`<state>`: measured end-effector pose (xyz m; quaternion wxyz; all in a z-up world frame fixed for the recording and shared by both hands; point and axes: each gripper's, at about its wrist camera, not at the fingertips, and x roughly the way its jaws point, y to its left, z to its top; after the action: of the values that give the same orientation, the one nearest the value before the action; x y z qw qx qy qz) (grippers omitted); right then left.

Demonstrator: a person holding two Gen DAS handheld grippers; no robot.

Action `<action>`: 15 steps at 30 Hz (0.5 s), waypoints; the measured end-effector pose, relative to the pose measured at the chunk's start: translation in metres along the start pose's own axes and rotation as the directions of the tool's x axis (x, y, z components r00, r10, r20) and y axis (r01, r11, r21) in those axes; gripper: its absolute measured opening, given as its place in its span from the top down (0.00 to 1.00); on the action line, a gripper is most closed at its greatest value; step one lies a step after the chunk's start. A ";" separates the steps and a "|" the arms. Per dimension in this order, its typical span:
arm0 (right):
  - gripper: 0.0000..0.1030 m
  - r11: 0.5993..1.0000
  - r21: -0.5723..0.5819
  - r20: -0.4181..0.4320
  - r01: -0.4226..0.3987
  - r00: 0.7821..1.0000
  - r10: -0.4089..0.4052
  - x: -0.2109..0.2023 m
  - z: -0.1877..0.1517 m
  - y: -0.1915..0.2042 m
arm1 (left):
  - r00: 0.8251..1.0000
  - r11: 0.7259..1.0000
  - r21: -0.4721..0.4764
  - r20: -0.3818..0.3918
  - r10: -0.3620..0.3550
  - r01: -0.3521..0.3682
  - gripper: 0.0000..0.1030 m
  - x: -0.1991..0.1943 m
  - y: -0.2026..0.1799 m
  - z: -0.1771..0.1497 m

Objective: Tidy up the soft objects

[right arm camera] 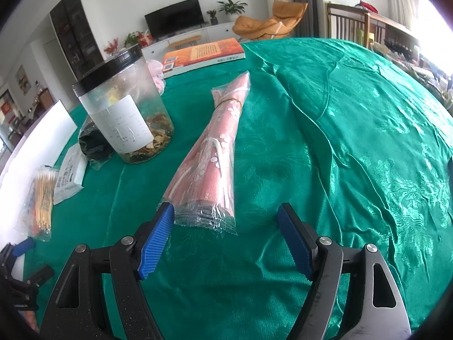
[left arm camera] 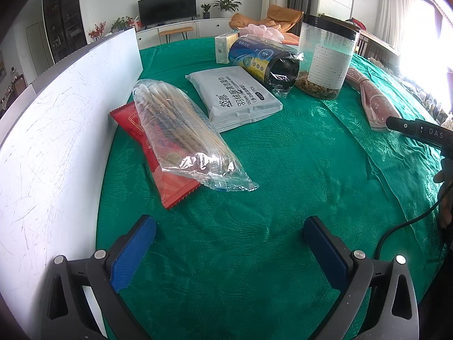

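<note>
My left gripper (left arm camera: pixel 229 226) hangs open over bare green tablecloth (left arm camera: pixel 254 170), nothing between its blue pads. Ahead of it lie a clear bag of sticks (left arm camera: pixel 181 136) on a red packet (left arm camera: pixel 158 153), a grey wipes pack (left arm camera: pixel 235 96) and a dark bag roll (left arm camera: pixel 266 62). My right gripper (right arm camera: pixel 226 212) is open too. A pink rolled cloth in clear wrap (right arm camera: pixel 212 155) lies just in front of it, its near end close to the left pad without touching. The same pink roll (left arm camera: pixel 373 99) shows at the right of the left wrist view.
A tall clear jar with a black lid (right arm camera: pixel 124 107) stands left of the pink roll. An orange book (right arm camera: pixel 203 53) lies at the far edge. A white board (left arm camera: pixel 56 119) walls the table's left side. A tissue pack (left arm camera: pixel 223 46) sits far back.
</note>
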<state>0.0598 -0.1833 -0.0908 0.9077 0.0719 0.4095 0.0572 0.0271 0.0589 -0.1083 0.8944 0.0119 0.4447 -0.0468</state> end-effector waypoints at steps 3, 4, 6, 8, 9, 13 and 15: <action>0.24 1.000 0.000 0.000 0.000 1.000 0.000 0.000 0.000 0.000 | 1.000 1.000 0.000 0.000 0.000 0.000 0.00 0.000 0.000 0.000; 0.24 1.000 0.000 0.000 0.000 1.000 0.000 0.000 0.000 0.000 | 1.000 1.000 0.000 0.000 0.000 0.000 0.00 0.000 0.000 0.000; 0.24 1.000 0.000 0.000 0.000 1.000 0.000 0.000 0.000 0.000 | 1.000 1.000 0.000 0.000 0.000 0.000 0.00 0.000 0.000 0.000; 0.24 1.000 0.000 0.000 0.000 1.000 0.000 0.000 0.000 0.001 | 1.000 1.000 0.000 0.000 0.001 -0.001 0.00 0.000 0.000 0.000; 0.24 1.000 0.000 0.000 0.000 1.000 0.000 0.000 0.000 0.001 | 1.000 1.000 0.000 0.000 0.000 0.000 0.00 0.000 0.000 0.000; 0.23 1.000 0.001 0.000 -0.002 1.000 0.002 0.000 0.000 0.002 | 1.000 1.000 -0.001 -0.001 0.007 -0.007 0.00 0.000 0.000 0.000; 0.23 1.000 0.002 0.000 -0.004 1.000 0.004 0.000 -0.001 0.002 | 1.000 0.999 -0.013 -0.011 0.029 -0.029 0.00 -0.002 0.000 -0.001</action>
<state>0.0591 -0.1810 -0.0907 0.9075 0.0735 0.4093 0.0585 0.0251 0.0593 -0.1071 0.8926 0.0126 0.4495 -0.0310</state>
